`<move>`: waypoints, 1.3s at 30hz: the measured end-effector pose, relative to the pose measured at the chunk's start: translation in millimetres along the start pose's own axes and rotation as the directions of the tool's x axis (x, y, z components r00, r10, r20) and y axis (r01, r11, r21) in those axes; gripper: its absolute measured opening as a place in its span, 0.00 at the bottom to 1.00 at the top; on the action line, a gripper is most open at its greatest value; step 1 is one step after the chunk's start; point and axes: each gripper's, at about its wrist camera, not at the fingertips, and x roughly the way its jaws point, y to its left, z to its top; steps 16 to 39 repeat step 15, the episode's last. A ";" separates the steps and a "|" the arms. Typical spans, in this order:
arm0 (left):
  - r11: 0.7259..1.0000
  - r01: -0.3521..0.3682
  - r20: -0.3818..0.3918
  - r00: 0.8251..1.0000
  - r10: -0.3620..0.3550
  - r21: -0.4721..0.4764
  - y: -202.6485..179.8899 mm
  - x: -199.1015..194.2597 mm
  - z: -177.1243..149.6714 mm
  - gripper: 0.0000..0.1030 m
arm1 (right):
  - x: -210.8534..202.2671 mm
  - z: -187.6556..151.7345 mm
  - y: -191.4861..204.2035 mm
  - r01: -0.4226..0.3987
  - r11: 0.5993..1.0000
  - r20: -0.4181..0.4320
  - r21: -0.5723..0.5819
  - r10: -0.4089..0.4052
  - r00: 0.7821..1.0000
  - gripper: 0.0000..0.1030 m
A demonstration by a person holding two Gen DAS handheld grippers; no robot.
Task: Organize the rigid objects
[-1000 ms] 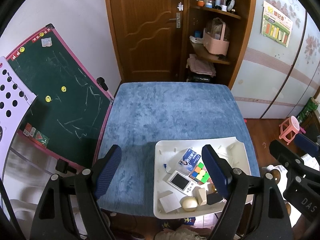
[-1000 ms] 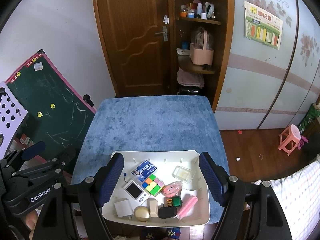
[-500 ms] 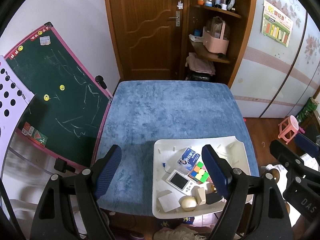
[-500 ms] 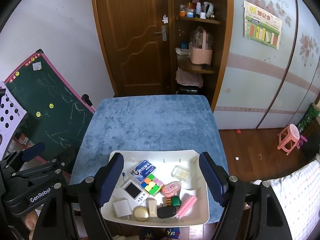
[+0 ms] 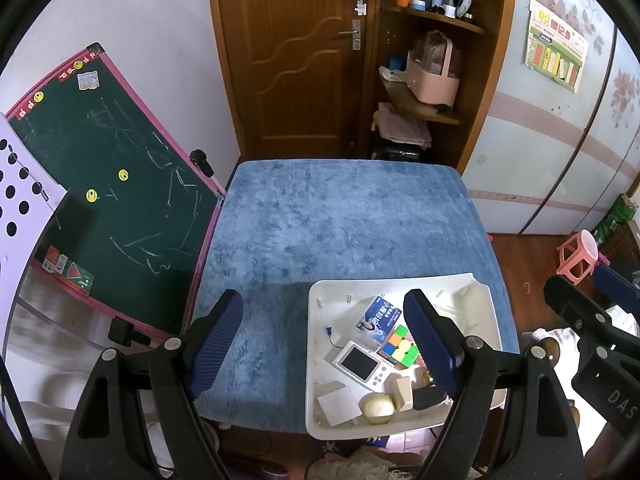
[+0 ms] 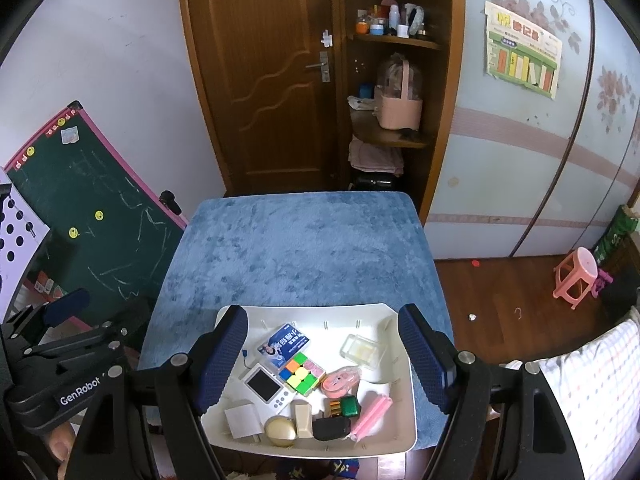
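Hovering tilted downward above the white tray (image 6: 394,446), both grippers' fingers (image 6: 220,354) spread, empty.

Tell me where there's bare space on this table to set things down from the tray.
The blue cloth table top is bare from the white tray out to its far edge by the door, and also left of the tray toward the chalkboard. The tray's near half is crowded: puzzle cube, handheld game, charger, egg-shaped ball. Its far right corner holds only a clear box.

The right hand-held gripper (image 6: 322,354) hangs open above a white tray (image 6: 394,446) on the blue worktop (image 6: 300,248). Inside lie a colour cube (image 6: 302,372), a pink, perhaps tape-like item (image 6: 340,382) and a cream ball (image 6: 281,431).
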 end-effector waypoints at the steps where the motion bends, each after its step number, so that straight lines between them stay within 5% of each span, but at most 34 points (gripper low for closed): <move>1: 1.000 0.000 -0.001 1.000 0.000 0.001 -0.2 0.2 0.6 0.82 | 0.3 0.2 -0.1 0.000 1.000 -0.001 0.000 0.000 1.000 0.76; 39: 1.000 -0.003 -0.008 1.000 0.003 -0.007 -0.4 5.0 -0.2 0.82 | 4.4 -2.0 -4.4 -0.012 1.000 -0.009 -0.002 0.012 1.000 0.76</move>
